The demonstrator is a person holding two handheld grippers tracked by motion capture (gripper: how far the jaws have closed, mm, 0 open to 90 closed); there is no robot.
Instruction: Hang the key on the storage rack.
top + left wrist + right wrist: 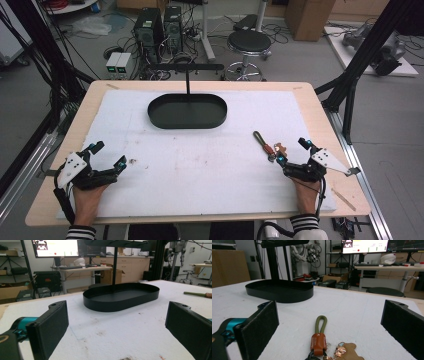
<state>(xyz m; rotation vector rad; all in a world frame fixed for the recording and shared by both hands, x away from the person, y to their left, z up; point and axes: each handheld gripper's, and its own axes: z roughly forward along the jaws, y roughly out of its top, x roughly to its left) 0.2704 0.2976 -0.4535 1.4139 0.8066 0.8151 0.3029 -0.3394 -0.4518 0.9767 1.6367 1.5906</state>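
**White padded table, keychain in front of the right gripper**

White padding (pixel 200 165) covers the table. Nearest, the right gripper (pixel 329 322) stands wide open around the keychain (pixel 319 336), not touching; closing on its strap looks next. The left gripper (pixel 107 155) rests wide, empty. Farther off sits the black tray (pixel 187 111).

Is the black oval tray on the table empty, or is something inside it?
Empty. The black oval tray shows a bare floor in the high view and left gripper view; the keychain lies outside on the white mat.
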